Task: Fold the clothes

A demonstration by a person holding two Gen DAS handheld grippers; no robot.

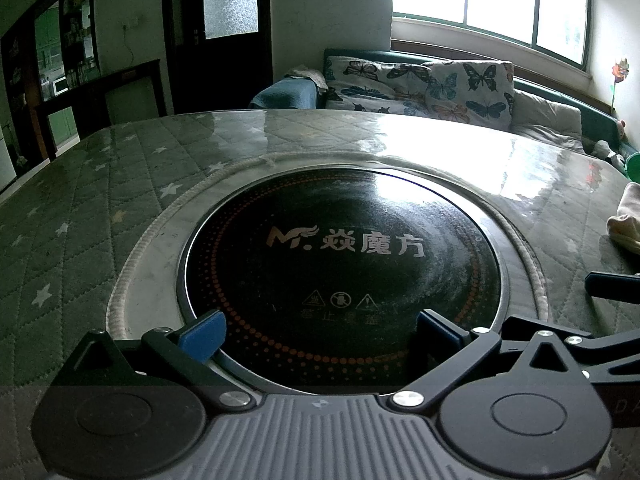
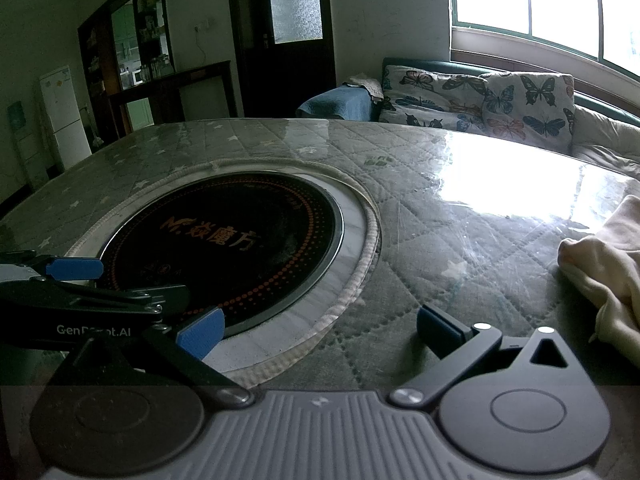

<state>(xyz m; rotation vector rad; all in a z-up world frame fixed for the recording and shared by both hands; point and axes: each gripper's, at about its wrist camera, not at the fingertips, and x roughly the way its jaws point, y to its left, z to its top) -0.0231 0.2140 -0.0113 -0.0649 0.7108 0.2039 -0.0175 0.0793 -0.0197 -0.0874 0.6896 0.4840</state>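
Both jaws stand wide apart and hold nothing: the left gripper [image 1: 318, 332] hovers low over the round black cooktop [image 1: 344, 248] set in the worktop [image 1: 80, 200], and the right gripper [image 2: 320, 330] hovers over the quilted cover just to the right of that cooktop [image 2: 224, 240]. Between the left jaws the printed logo and warning signs of the cooktop are readable, but its near edge is hidden behind the gripper body. To the right of the left jaws, part of the right gripper [image 1: 612, 284] enters the picture, cut by the frame. To the left of the right jaws, the left gripper [image 2: 76, 268] is seen from the side, with lettering on its body that is partly covered. A cream garment [image 2: 612, 276] lies crumpled on the worktop, ahead and to the right of the right jaws; the frame edge cuts it, so its full shape is not visible. In the left wrist view only a small corner of this cream garment [image 1: 628, 220] appears. Strong window glare washes out the far right part of the worktop [image 2: 440, 260].
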